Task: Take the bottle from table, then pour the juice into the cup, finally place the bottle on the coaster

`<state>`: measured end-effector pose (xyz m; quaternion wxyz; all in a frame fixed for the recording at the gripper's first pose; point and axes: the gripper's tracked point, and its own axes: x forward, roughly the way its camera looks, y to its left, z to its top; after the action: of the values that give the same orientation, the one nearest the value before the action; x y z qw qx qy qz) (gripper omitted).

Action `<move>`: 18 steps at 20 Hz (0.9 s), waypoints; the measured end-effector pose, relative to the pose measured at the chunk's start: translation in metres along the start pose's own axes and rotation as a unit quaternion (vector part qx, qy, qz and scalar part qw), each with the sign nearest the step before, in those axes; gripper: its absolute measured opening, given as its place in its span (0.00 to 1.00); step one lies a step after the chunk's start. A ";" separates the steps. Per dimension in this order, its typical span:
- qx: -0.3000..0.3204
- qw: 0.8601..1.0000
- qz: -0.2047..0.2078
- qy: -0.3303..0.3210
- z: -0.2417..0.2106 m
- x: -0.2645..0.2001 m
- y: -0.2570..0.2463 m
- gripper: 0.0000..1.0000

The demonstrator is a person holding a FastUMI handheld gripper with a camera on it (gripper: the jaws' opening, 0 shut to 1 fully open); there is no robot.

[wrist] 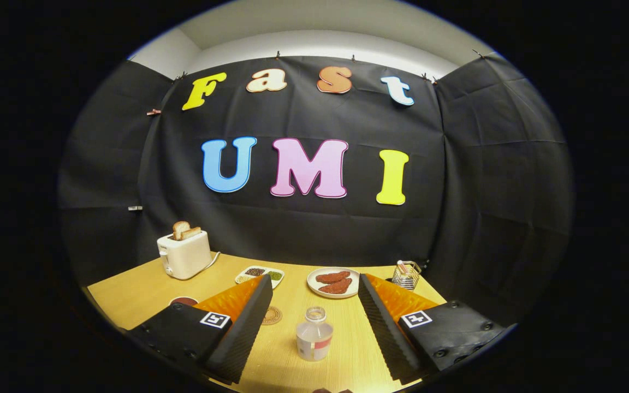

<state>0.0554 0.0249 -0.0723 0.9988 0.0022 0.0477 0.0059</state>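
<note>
Seven items were recorded on the wooden table (129,297), listed left to right.

Item 1: a white toaster (184,254), set at the far left, with two slices of toast (183,230) standing in its slots.

Item 2: a round dark-filled object (184,301), probably the cup, partly hidden behind the left finger; its identity could not be settled.

Item 3: a divided tray (261,272) of small dark and green contents, placed near the back.

Item 4: a round coaster (272,315), laid flat just beside the left finger's inner face and to the left of the bottle.

Item 5: a small clear bottle (314,334), cap off, stood upright with its long axis vertical and a little liquid seen low inside. It was positioned between the two fingers, slightly nearer their roots than their tips, and touched by neither.

Item 6: a white plate (333,283) bearing two reddish-brown patties, set beyond the fingertips.

Item 7: a small wire basket (406,274), placed at the far right rear.

The gripper (314,284) was noted spread wide, nothing held, with clear table shown on either side of the bottle.

The bottle was judged roughly centred in the gap, so a straight closing of the fingers on its body was thought sufficient. The task was judged to be at its first step, the bottle not yet taken.
</note>
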 end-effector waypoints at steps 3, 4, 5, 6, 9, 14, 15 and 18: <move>0.008 1.000 0.010 0.011 -0.024 0.009 -0.001 0.97; 0.011 1.000 0.016 0.016 -0.031 0.012 -0.001 0.97; 0.013 1.000 0.021 0.019 -0.038 0.014 0.000 0.97; 0.012 0.999 0.023 0.020 -0.042 0.017 0.000 0.97; 0.012 0.999 0.024 0.021 -0.054 0.028 -0.003 0.97; 0.018 0.999 0.017 0.026 -0.081 0.047 -0.004 0.97; 0.019 0.999 0.017 0.031 -0.088 0.050 -0.004 0.97; 0.027 0.999 0.018 0.041 -0.105 0.053 -0.005 0.97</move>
<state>0.0987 0.0214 -0.1818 0.9954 0.0298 0.0885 0.0229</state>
